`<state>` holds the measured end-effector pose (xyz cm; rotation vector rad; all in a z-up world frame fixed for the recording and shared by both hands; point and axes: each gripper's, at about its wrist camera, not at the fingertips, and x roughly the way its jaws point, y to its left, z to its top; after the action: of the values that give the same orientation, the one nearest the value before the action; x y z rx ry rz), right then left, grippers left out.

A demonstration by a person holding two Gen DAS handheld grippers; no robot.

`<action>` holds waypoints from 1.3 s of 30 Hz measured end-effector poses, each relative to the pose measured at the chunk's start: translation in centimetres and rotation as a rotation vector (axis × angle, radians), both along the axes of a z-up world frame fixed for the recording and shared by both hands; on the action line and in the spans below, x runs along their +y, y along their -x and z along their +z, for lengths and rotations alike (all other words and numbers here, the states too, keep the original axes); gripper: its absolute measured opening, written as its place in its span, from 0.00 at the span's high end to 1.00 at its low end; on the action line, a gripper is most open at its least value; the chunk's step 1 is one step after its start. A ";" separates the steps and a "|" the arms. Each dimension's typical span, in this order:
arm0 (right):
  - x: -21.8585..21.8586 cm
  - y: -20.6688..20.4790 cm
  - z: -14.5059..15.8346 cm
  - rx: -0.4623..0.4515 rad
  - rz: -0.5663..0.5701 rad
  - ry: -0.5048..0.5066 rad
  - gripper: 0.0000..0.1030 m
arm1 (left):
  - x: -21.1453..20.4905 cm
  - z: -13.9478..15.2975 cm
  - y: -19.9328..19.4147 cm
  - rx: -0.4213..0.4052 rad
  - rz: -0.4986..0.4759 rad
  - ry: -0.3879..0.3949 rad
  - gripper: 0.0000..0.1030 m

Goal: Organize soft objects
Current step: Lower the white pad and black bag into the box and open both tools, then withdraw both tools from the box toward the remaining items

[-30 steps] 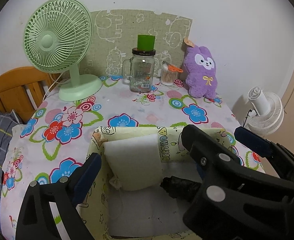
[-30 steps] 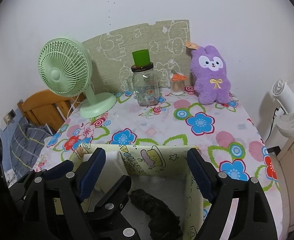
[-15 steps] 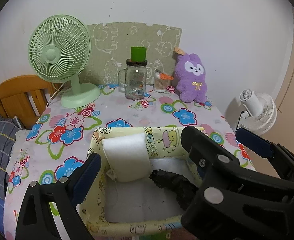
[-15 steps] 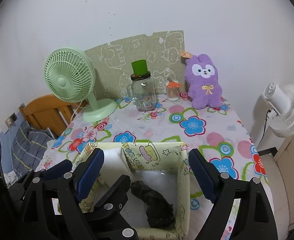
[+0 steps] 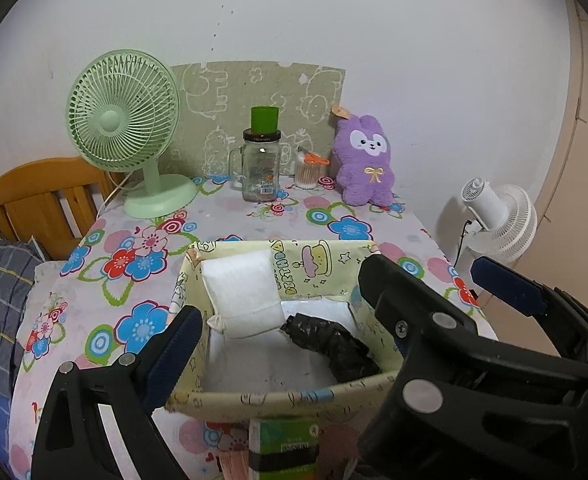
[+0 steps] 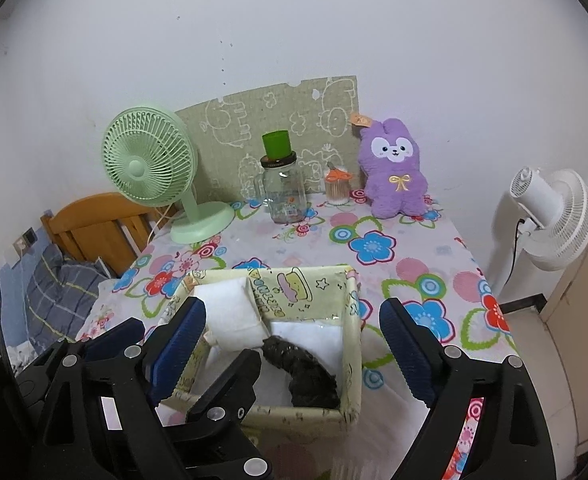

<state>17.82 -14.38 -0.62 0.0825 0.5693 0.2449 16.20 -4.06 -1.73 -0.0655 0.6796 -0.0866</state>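
Observation:
A pale yellow fabric bin point(image 5: 278, 398) point(image 6: 351, 360) with cartoon prints stands at the near edge of the flowered table. Inside it a white pillow point(image 5: 242, 294) point(image 6: 232, 316) leans against the back left wall and a black crumpled soft object point(image 5: 329, 346) point(image 6: 301, 372) lies at the right. A purple plush bunny point(image 5: 363, 162) point(image 6: 393, 170) sits upright at the table's back right. My left gripper point(image 5: 282, 328) is open and empty, above the bin's near side. My right gripper point(image 6: 294, 340) is open and empty, above the bin.
A green desk fan point(image 5: 124, 128) point(image 6: 154, 168) stands back left. A glass jar mug with a green cup on top point(image 5: 260, 166) point(image 6: 282, 184) and a toothpick holder point(image 5: 307, 170) stand at the back. A white floor fan point(image 6: 549, 210) stands right of the table. A wooden headboard point(image 5: 42, 196) is left.
Both grippers have pulled back and risen from the bin, so more of the table and bin shows. The pillow and black object stay in the bin.

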 end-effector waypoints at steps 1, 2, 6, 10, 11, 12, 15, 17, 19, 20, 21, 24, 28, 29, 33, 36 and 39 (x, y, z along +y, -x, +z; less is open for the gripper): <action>-0.1 0.4 0.0 -0.002 -0.001 -0.001 0.11 | -0.1 0.1 0.3 -0.002 -0.002 -0.001 0.05; -0.1 0.7 0.1 -0.004 -0.003 -0.001 0.11 | -0.2 0.1 0.6 -0.005 -0.005 -0.003 0.05; -0.4 2.1 0.2 -0.012 -0.008 0.002 0.09 | -0.5 0.4 1.8 -0.016 -0.012 -0.005 0.05; -0.7 3.3 0.3 -0.018 -0.009 0.007 0.08 | -0.7 0.4 2.9 -0.019 -0.010 -0.001 0.03; -0.8 3.6 0.3 -0.020 -0.008 0.008 0.08 | -0.8 0.4 3.3 -0.019 -0.008 0.000 0.02; -0.9 3.9 0.2 -0.023 -0.006 0.009 0.08 | -0.8 0.3 3.6 -0.021 -0.008 0.000 0.02; -1.0 4.8 0.1 -0.026 0.000 0.010 0.08 | -1.0 0.3 4.4 -0.022 -0.012 -0.003 0.01; -1.1 5.3 0.0 -0.027 0.001 0.014 0.08 | -1.2 0.2 4.9 -0.023 -0.017 -0.006 0.01; -1.2 5.8 -0.1 -0.030 0.001 0.022 0.08 | -1.4 0.0 5.4 -0.018 -0.027 -0.002 0.00; -1.3 6.1 -0.2 -0.033 0.000 0.026 0.08 | -1.4 -0.1 5.5 -0.014 -0.030 0.001 0.00; -1.3 6.4 -0.3 -0.036 -0.002 0.032 0.08 | -1.4 -0.2 5.8 -0.013 -0.030 0.002 0.00; -1.5 7.3 -0.5 -0.046 0.000 0.038 0.08 | -1.6 -0.3 6.7 -0.025 -0.036 -0.005 0.00; -1.7 8.5 -1.0 -0.049 0.007 0.037 0.08 | -1.8 -0.6 7.9 -0.055 -0.037 -0.028 0.00; -1.7 8.8 -1.2 -0.054 0.009 0.040 0.08 | -1.9 -0.8 8.2 -0.063 -0.037 -0.032 0.00; -1.7 9.9 -1.9 -0.064 0.015 0.048 0.08 | -2.0 -1.4 9.2 -0.071 -0.046 -0.035 0.00; -1.8 10.7 -2.4 -0.075 0.015 0.053 0.08 | -2.1 -1.8 10.1 -0.080 -0.050 -0.035 0.00; -1.8 11.5 -2.8 -0.073 0.019 0.054 0.08 | -2.0 -2.2 10.6 -0.074 -0.054 -0.035 0.00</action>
<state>6.34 -16.18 -3.37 0.0159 0.5041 0.2498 5.57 -6.11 -3.95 -0.0104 0.6090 -0.1282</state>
